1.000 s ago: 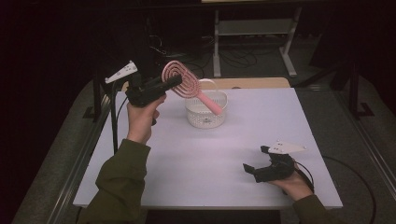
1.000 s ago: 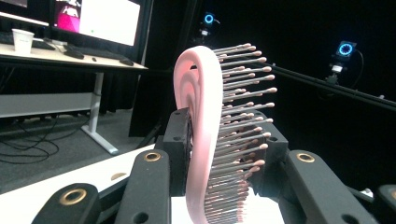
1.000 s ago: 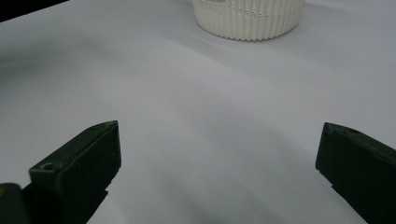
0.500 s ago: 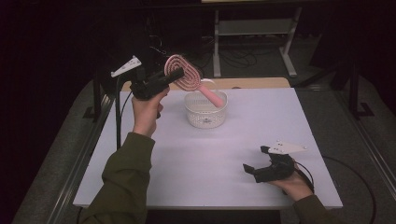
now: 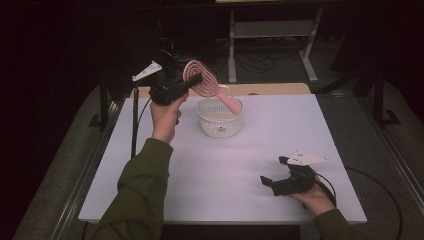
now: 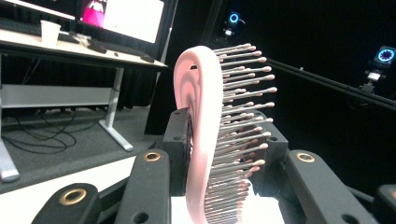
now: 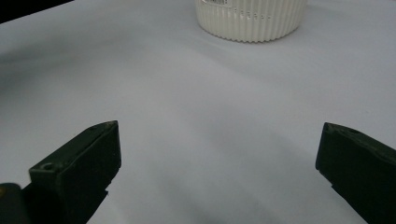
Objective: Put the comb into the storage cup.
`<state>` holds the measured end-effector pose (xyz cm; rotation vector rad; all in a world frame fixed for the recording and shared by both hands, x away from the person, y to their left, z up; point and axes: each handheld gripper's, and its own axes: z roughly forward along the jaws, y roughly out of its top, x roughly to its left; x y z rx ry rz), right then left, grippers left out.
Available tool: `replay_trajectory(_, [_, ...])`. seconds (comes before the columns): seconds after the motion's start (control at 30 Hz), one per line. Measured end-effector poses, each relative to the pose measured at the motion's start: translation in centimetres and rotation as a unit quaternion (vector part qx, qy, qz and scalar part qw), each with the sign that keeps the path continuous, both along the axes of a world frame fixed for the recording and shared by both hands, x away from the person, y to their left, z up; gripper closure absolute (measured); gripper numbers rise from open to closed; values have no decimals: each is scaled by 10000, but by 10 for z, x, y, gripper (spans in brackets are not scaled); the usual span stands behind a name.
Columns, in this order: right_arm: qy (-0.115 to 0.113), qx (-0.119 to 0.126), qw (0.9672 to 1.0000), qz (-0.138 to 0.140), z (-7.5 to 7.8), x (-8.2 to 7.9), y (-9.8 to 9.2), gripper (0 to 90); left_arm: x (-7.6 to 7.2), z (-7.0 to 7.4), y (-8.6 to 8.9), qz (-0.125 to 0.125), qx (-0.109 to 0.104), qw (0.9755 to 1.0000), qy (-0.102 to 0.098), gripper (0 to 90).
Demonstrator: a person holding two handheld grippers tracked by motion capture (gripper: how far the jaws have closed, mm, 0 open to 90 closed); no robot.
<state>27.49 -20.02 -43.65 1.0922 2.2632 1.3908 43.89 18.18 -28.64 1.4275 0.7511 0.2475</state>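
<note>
My left tongs [image 5: 192, 80] pinched the pink hairbrush [image 5: 200, 82] by its head, upper centre of frame, its handle angled down into the white basket [image 5: 220, 122] on the bench [image 5: 225, 170]. My right tongs [image 5: 275, 170] rested spread, lower right.

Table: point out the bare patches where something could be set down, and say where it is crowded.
Most of the white table is bare: the wide stretch between the white basket and the right tongs, the near-left part beside the sleeve, and the far-right corner. It is crowded only at the basket, where the left tongs hold the pink hairbrush over it.
</note>
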Motion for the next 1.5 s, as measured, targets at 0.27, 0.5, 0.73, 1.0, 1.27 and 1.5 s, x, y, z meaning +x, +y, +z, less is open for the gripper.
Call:
replay_trajectory(0.27, [9, 3, 10000, 2, 0, 0, 0, 0, 10, -9, -6, 146, 109, 9998, 70, 646])
replay_trajectory(0.5, [9, 2, 10000, 9, 0, 0, 0, 0, 12, -15, -11, 171, 173, 9996, 121, 646])
replay_trajectory(0.73, [15, 4, 10000, 19, 0, 0, 0, 0, 15, -21, -16, 229, 239, 9993, 158, 646])
replay_trajectory(1.0, [18, 13, 10000, 18, 0, 0, 0, 0, 19, -29, -18, 318, 295, 9988, 213, 646])
replay_trajectory(1.27, [14, 11, 10000, 27, 0, 0, 0, 0, 23, -45, -18, 440, 285, 9978, 413, 646])
replay_trajectory(1.5, [-10, 4, 10000, 38, 0, -1, 0, 0, 24, -57, -20, 485, 277, 9971, 511, 646])
